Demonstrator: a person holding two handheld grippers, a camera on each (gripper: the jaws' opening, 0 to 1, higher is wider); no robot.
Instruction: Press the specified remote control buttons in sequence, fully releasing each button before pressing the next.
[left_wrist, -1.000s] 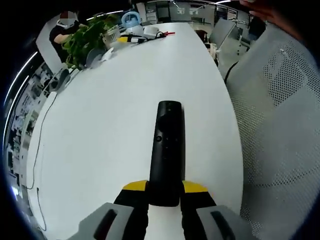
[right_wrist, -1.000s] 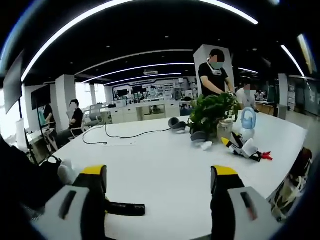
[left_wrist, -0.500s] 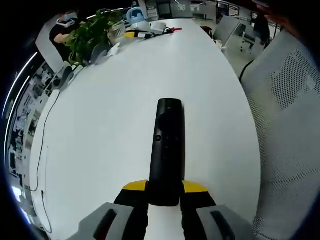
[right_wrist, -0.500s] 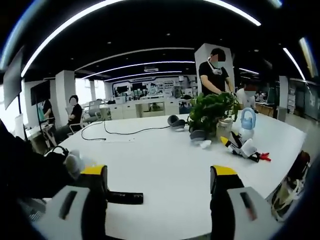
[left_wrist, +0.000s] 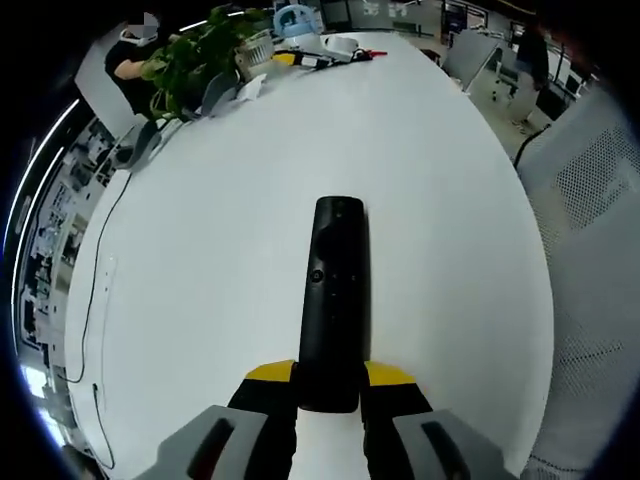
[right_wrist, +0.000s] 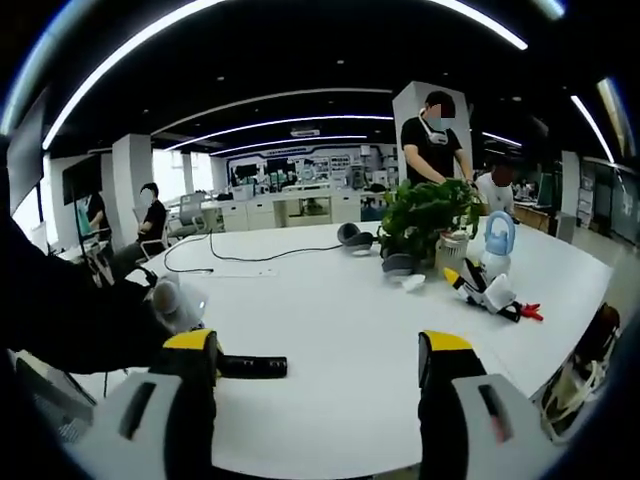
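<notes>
Two claws: left claw (left_wrist: 330, 385) is clamped on the remote (left_wrist: 333, 300) above the worktop (left_wrist: 200, 250). Right claw (right_wrist: 318, 355) is apart, holding nothing. Likely pre-press; next it must reach a button.

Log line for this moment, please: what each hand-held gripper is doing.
left hand-held gripper: shut on black remote control, held above white table | right hand-held gripper: open, holding nothing | press: none under way

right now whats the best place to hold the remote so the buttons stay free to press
By its plain near end, from behind along its length. The remote is a long slim bar with buttons on the far half; the left gripper already clamps that near end across its narrow sides.
</notes>
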